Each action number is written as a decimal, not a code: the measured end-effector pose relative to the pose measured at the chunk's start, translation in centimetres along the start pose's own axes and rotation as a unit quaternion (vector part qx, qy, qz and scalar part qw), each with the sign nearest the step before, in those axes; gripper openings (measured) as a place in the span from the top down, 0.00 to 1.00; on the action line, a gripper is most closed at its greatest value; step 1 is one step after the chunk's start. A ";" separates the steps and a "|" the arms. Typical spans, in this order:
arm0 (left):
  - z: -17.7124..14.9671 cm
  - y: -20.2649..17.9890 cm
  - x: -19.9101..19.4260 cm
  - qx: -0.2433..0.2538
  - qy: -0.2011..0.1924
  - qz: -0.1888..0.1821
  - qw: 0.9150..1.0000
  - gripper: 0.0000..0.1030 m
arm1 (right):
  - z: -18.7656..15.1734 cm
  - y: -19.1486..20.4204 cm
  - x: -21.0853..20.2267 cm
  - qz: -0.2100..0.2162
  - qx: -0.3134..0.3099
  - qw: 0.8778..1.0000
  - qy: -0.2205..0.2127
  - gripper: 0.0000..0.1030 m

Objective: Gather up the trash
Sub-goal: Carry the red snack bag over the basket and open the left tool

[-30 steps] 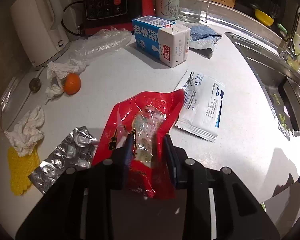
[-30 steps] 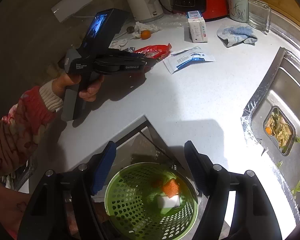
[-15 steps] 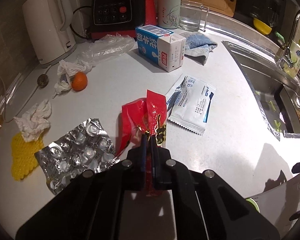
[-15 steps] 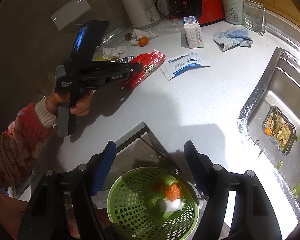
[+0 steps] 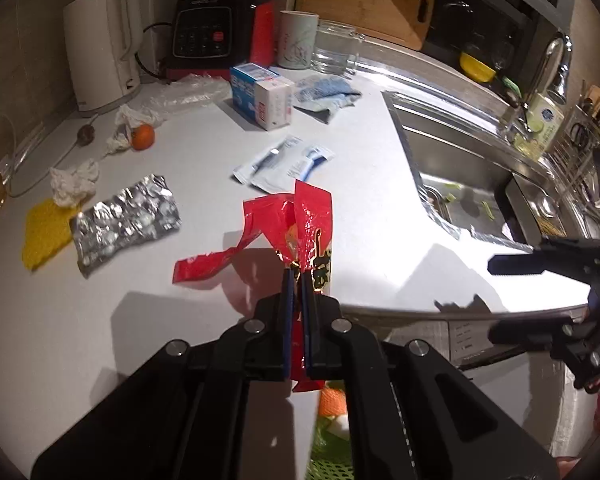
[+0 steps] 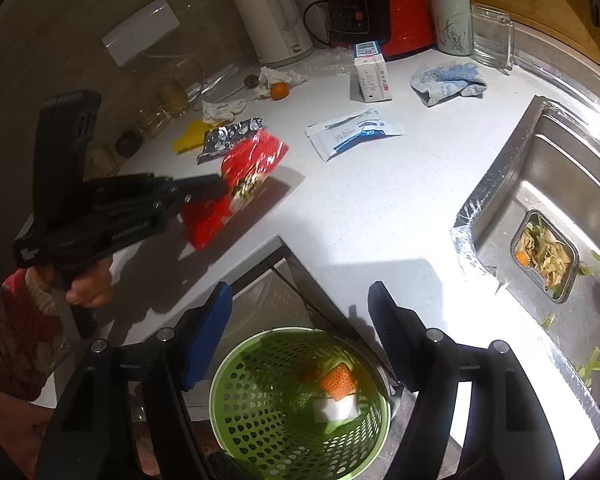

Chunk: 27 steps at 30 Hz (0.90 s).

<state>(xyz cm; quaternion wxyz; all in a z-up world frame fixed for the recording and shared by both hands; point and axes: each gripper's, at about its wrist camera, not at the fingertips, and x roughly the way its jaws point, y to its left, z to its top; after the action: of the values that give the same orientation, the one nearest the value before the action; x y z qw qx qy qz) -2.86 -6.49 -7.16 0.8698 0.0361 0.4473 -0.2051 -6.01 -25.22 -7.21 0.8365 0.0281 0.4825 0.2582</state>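
My left gripper point(image 5: 295, 276) is shut on a red snack wrapper point(image 5: 300, 224) and holds it in the air above the white counter's front edge; it also shows in the right wrist view point(image 6: 220, 186) with the wrapper point(image 6: 248, 176). My right gripper point(image 6: 300, 300) is open and empty above a green perforated trash basket point(image 6: 260, 420) that stands below the counter and holds some scraps. On the counter lie a foil blister sheet point(image 5: 126, 216), a white and blue sachet point(image 5: 284, 162), crumpled tissues point(image 5: 74, 180) and a yellow scrap point(image 5: 46, 232).
A milk carton point(image 5: 262, 96), an orange point(image 5: 142, 136), clear plastic film point(image 5: 188, 94), a blue cloth point(image 5: 326, 92), a kettle point(image 5: 100, 44), a red appliance point(image 5: 220, 36), a mug and a glass stand at the back. The sink point(image 6: 560, 208) with a food tray is at the right.
My left gripper closed on the red wrapper, lifted it off the counter and carried it back toward the counter's front edge and the basket. The right gripper stayed open over the basket.
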 end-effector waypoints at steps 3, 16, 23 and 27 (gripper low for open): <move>-2.8 -2.6 -0.4 0.000 0.027 -0.017 0.999 0.97 | -1.2 -0.4 -1.4 -0.010 0.001 1.000 -0.006 0.31; -13.0 -10.9 0.0 -0.010 0.101 -0.018 0.995 0.96 | -7.0 -0.8 -5.7 -0.029 0.001 1.000 -0.009 0.31; -13.9 -11.9 0.6 -0.019 0.115 0.010 0.993 0.95 | -8.4 -0.3 -6.6 -0.027 -0.007 1.000 -0.009 0.31; -14.0 -12.0 0.6 -0.021 0.117 0.021 0.993 0.85 | -8.7 -0.1 -6.6 -0.027 -0.013 1.000 -0.008 0.30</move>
<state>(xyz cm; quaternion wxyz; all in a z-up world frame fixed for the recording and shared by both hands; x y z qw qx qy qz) -17.85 -14.21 -14.55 0.8159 0.0512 0.5496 -0.1720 -15.75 -30.11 -6.62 0.8472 0.0061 0.4732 0.2413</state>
